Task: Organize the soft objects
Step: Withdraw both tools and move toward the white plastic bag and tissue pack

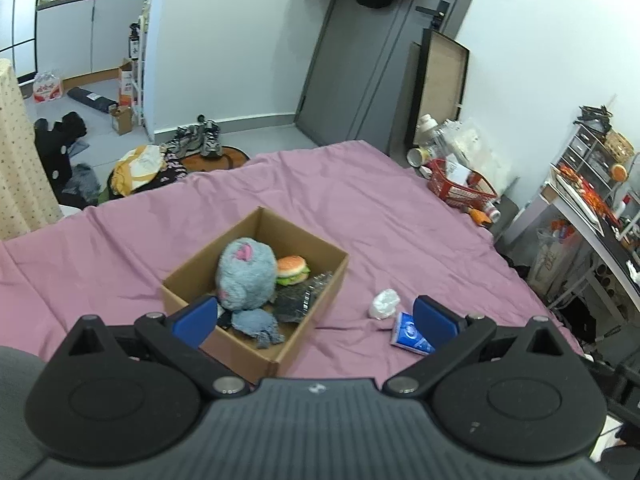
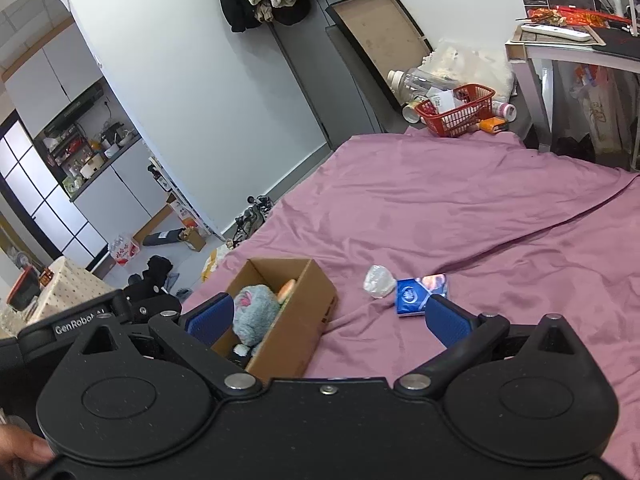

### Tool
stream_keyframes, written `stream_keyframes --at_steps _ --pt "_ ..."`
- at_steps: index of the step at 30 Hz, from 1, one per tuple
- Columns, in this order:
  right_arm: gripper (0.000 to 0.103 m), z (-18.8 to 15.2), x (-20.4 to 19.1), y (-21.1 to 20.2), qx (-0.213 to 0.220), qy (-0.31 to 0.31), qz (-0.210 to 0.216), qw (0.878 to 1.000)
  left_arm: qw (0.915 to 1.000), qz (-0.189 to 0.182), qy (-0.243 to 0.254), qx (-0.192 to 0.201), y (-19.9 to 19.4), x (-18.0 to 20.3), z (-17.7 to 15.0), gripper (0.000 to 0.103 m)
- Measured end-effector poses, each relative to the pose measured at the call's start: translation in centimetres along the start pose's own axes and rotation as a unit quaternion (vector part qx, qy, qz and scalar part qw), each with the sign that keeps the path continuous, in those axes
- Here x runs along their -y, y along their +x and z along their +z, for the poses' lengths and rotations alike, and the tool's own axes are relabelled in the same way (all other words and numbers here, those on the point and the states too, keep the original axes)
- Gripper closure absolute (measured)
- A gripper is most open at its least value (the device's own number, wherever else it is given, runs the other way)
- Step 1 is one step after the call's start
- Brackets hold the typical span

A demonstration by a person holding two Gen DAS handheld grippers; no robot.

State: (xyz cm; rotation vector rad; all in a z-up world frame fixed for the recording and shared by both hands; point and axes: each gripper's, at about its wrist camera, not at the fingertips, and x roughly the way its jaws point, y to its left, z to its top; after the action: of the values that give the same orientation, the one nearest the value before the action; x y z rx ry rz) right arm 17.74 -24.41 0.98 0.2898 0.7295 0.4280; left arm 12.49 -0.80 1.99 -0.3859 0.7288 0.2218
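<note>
An open cardboard box (image 1: 332, 280) (image 2: 308, 312) sits on the pink bedsheet (image 1: 360, 208) (image 2: 460, 208). Inside it are a grey plush toy (image 1: 246, 276) (image 2: 256, 312), a burger toy (image 1: 293, 270) (image 2: 287, 290) and a dark crinkly bag (image 1: 300, 300). To the box's right on the sheet lie a crumpled white plastic wad (image 1: 384, 303) (image 2: 378, 281) and a blue tissue pack (image 1: 410, 334) (image 2: 420, 294). My left gripper (image 1: 316, 322) is open and empty above the box's near corner. My right gripper (image 2: 332, 316) is open and empty, with the box and the pack between its fingers.
A red basket (image 1: 460, 188) (image 2: 458, 110) with bottles stands at the bed's far corner. A desk (image 2: 580, 48) and shelves are on the right. Shoes (image 1: 200, 140) and clothes lie on the floor beyond the bed's left edge.
</note>
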Motion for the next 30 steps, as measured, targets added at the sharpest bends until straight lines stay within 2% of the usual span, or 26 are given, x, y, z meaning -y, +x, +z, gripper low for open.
stream_keyframes --at_steps 4,13,16,26,30 --pt "0.000 -0.1 1.3 0.1 -0.007 0.001 -0.009 1.000 0.9997 -0.021 0.006 -0.007 0.7 1.2 -0.6 0.000" --pt "0.000 -0.2 4.9 0.8 -0.017 0.015 -0.025 0.999 0.9994 -0.006 0.025 -0.025 3.0 3.7 -1.7 0.000" --pt "0.000 -0.3 5.9 1.3 -0.018 0.019 -0.033 0.999 0.9986 -0.012 0.038 -0.036 3.7 4.5 -2.0 0.000" --pt "0.000 -1.1 9.7 3.5 -0.014 0.055 -0.020 0.998 0.9964 0.006 0.062 -0.058 7.4 6.3 -3.3 0.000" --pt "0.002 -1.9 11.3 4.8 -0.006 0.085 -0.018 0.996 0.9962 0.005 0.067 -0.056 8.9 6.5 -3.5 0.000"
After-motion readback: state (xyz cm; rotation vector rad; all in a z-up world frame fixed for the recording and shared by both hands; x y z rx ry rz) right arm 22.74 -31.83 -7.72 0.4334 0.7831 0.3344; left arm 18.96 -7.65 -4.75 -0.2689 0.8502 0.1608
